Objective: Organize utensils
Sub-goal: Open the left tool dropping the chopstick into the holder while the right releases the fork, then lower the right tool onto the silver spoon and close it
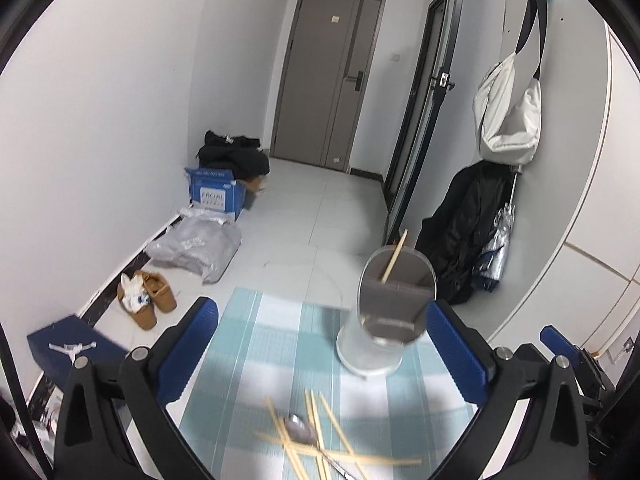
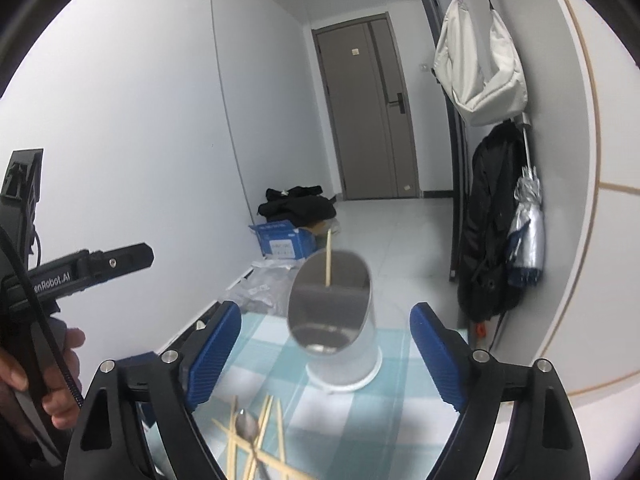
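Utensil holder: upright cylinder (image 2: 340, 344), pale matte wall, white base ring, oval mouth with a flat divider across the inside; stands on the tablecloth toward its far end, ahead of both grippers.
Holder contents: one wooden chopstick (image 2: 328, 258), thin, straight, pale tan, leaning against the divider with its tip above the rim; the bottom of the near compartment looks bare.
Loose chopsticks: a crossed heap of the same thin wooden sticks (image 1: 316, 436) lying flat on the cloth nearer the cameras than the holder, apart from it.
Spoon: metal, shiny oval bowl (image 2: 246, 426), lying among and partly under the sticks.
Tablecloth: ribbed weave, teal and white checks (image 1: 256, 344), flat on the table.
Left gripper: blue ridged pads on black arms (image 1: 320, 356), spread wide, nothing between them; it hangs over the cloth between heap and holder.
Right gripper: same build (image 2: 326, 360), pads spread wide, empty; the holder shows in the gap beyond them, untouched.
Person's hand: fingers (image 2: 60, 380) wrapped round the black handle of the left gripper, seen from the right wrist.
Floor: pale glossy tiles; blue cardboard box (image 1: 216, 196) by the wall.
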`<control>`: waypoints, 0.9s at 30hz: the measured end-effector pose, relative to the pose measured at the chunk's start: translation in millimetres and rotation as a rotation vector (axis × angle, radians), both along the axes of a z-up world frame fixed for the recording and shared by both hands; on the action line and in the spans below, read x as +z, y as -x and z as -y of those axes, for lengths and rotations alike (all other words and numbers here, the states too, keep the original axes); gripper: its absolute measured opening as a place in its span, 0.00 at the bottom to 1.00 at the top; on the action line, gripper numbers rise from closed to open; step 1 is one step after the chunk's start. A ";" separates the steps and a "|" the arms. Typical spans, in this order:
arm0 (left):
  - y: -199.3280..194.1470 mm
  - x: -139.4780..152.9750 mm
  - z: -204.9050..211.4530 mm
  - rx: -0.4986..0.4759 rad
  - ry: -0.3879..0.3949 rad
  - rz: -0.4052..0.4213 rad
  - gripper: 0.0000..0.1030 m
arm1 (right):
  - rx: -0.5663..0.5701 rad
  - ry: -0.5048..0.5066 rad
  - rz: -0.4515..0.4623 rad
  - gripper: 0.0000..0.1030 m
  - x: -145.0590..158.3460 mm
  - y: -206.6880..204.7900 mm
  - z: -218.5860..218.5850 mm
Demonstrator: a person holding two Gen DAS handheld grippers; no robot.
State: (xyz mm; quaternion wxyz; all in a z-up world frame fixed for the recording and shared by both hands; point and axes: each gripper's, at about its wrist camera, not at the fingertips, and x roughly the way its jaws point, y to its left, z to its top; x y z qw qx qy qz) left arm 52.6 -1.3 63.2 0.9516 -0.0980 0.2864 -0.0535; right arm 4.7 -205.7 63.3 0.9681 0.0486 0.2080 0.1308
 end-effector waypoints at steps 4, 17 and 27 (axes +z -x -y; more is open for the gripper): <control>12.1 -16.7 -5.9 0.013 -0.001 -0.026 0.99 | 0.002 0.000 -0.026 0.89 -13.5 12.4 -4.2; 23.0 -76.1 -14.6 0.024 0.002 -0.151 0.99 | -0.001 0.036 -0.176 0.90 -77.1 30.2 -14.5; 29.7 -120.7 -40.7 0.040 0.087 -0.291 0.99 | -0.006 0.116 -0.325 0.90 -119.1 20.6 -18.8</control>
